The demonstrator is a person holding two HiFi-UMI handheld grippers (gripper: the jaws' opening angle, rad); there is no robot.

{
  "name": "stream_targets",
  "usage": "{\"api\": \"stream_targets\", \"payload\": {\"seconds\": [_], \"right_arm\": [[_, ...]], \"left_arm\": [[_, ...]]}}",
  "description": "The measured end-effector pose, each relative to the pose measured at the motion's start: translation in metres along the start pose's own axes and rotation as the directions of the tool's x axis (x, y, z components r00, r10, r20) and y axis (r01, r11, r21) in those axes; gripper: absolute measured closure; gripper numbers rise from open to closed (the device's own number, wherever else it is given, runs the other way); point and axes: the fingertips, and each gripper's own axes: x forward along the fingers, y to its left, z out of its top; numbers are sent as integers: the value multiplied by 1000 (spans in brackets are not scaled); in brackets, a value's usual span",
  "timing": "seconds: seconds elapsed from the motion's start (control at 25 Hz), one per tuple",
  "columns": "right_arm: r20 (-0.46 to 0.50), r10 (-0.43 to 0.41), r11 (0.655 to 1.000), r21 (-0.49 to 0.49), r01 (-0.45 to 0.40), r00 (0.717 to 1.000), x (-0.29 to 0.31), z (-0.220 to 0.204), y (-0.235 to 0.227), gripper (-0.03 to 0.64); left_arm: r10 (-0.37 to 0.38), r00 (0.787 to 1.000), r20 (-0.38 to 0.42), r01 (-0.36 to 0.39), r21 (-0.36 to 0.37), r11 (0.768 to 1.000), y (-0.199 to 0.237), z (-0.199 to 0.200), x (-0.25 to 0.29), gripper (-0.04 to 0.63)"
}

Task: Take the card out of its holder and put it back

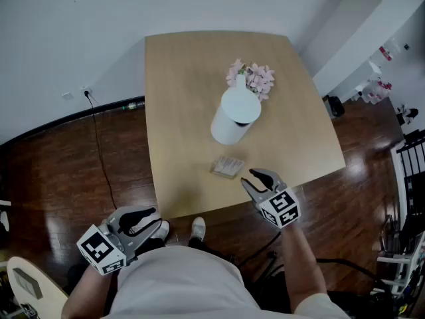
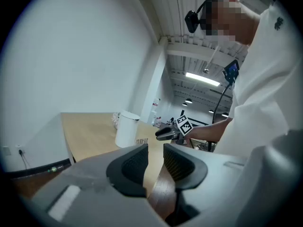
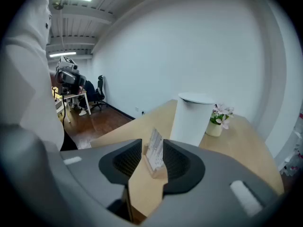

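A small wooden holder (image 1: 226, 171) with a white card (image 1: 230, 163) upright in it stands near the table's front edge. My right gripper (image 1: 255, 179) hovers just right of it, over the table edge, jaws open and empty. In the right gripper view the card (image 3: 154, 148) and holder (image 3: 156, 167) stand a little ahead of the right gripper (image 3: 152, 162), lined up with the gap between its pads. My left gripper (image 1: 147, 220) hangs low over the floor, left of the table's front corner. In its own view the left gripper (image 2: 155, 161) is open with nothing between its jaws.
A white cylindrical container (image 1: 234, 115) stands mid-table behind the holder, with a small vase of pink flowers (image 1: 252, 78) beyond it. The wooden table (image 1: 179, 98) stands against a white wall. A black cable (image 1: 101, 158) runs over the dark floor at left.
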Motion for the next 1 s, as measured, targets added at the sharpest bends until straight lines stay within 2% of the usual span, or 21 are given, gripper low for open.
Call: {"api": "stream_targets", "payload": {"seconds": [0.2,0.4,0.48,0.56,0.76,1.0], "right_arm": [[-27,77,997,-15,-77,997,31,-15,-41,471],[-37,216,976,-24,-217,976,59,-21,-40,473],[-37,247,968,-32,-248,968,66,-21,-38,514],[-33,265,963,-36,-266,964,69,-21,-36,571],[16,296,955,-20,-296,955,67,-10,-38,595],[78,233,972,-13,-233,969,42,20,-44,597]], "left_arm": [[69,997,21,-68,-49,996,-5,5,16,486],[146,989,20,-143,-113,983,-10,1,17,486],[165,986,15,-162,-124,979,-11,-2,16,486],[180,984,8,-178,-127,976,-10,-4,14,486],[189,982,19,-184,-138,973,-3,-4,9,488],[152,988,38,-147,-113,983,-1,-5,-6,488]]}}
